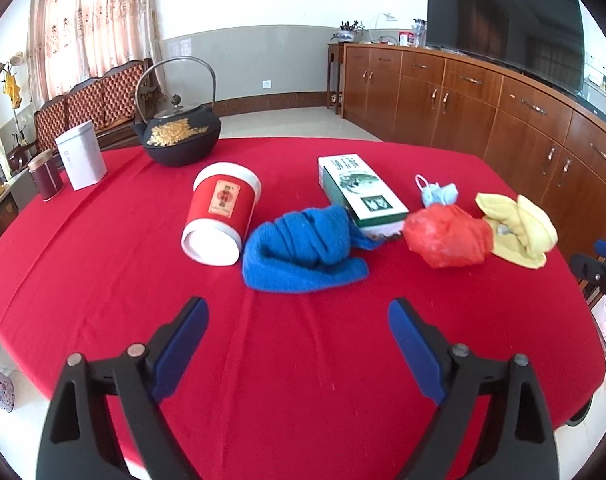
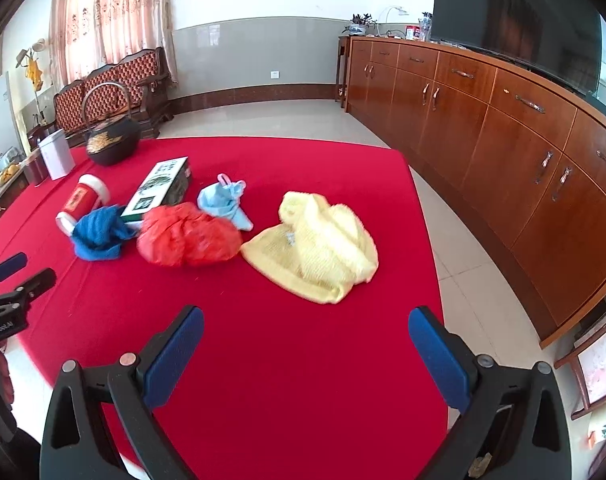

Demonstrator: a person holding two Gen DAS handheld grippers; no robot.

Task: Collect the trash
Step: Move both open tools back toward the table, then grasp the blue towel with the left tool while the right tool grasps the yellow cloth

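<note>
On the red tablecloth point(image 1: 103, 264) lie a crumpled red plastic bag point(image 1: 447, 236) point(image 2: 187, 236), a light blue face mask point(image 1: 439, 193) point(image 2: 223, 200), a blue cloth point(image 1: 303, 252) point(image 2: 97, 232), a yellow cloth point(image 1: 519, 230) point(image 2: 315, 246), a green-and-white box point(image 1: 361, 190) point(image 2: 159, 188) and a red-and-white canister point(image 1: 223, 212) point(image 2: 81, 200) on its side. My left gripper point(image 1: 299, 320) is open and empty, short of the blue cloth. My right gripper point(image 2: 305, 328) is open and empty, short of the yellow cloth. The left gripper shows at the left edge of the right wrist view point(image 2: 11, 280).
A black iron teapot point(image 1: 179, 136), a white tin point(image 1: 81, 160) and a dark red tin point(image 1: 45, 176) stand at the table's far left. A long wooden cabinet point(image 2: 503, 128) with a TV point(image 2: 515, 20) runs along the right. A wooden sofa point(image 2: 115, 92) stands behind.
</note>
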